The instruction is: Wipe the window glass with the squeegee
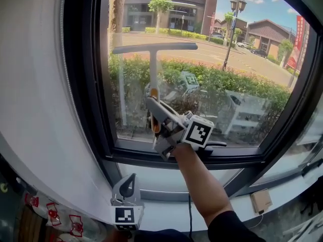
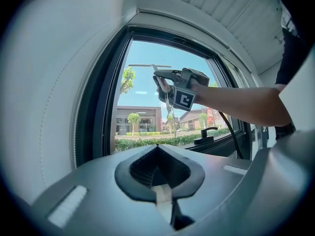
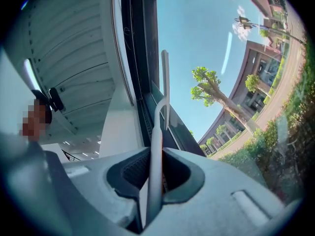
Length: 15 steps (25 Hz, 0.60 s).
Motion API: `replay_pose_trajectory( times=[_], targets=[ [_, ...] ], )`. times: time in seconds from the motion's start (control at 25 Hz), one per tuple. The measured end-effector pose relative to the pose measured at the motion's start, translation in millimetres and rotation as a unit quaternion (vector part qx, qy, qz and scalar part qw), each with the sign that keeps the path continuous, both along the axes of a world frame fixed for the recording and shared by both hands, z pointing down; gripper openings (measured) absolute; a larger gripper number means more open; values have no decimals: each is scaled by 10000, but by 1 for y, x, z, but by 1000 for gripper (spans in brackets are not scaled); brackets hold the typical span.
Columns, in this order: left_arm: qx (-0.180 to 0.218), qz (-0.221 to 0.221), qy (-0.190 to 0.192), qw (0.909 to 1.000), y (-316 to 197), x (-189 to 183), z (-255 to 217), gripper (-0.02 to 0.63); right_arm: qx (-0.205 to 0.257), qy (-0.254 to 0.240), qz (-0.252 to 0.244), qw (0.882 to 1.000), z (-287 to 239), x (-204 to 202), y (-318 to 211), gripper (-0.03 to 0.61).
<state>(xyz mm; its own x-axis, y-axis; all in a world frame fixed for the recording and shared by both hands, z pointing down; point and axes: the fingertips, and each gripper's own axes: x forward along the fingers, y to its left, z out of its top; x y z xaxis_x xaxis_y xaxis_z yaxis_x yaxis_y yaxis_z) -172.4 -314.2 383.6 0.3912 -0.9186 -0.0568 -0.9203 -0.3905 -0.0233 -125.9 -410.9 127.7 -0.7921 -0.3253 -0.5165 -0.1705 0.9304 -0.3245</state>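
Right tongs (image 3: 155, 167) are closed tight on the handle of the squeegee (image 1: 153, 69), which runs up between the jaws in front of the window glass (image 1: 242, 49). Its crossbar blade sits level at the upper left of the pane, close to the left frame (image 1: 83, 84). Left tongs (image 2: 158, 154) hang low beneath the window's lower left corner, jaws pressed together with nothing between them.
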Motion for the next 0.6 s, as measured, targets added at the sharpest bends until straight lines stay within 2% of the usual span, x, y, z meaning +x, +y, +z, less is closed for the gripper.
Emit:
replay_pose_trajectory(
  times=[0.24,0.48,0.6],
  targets=[
    [99,-44,-6,9999,-5,4,-9,17,451,237,-5,9987,-26,5,11,43],
    [353,-163,56,9992,-6,4,-42,17,1210,422,217,9915,-114,33,18,43],
    [531,-194,45,9984,-5,8,-59,17,1324,387,425,9895,-164,57,8,43]
  ],
)
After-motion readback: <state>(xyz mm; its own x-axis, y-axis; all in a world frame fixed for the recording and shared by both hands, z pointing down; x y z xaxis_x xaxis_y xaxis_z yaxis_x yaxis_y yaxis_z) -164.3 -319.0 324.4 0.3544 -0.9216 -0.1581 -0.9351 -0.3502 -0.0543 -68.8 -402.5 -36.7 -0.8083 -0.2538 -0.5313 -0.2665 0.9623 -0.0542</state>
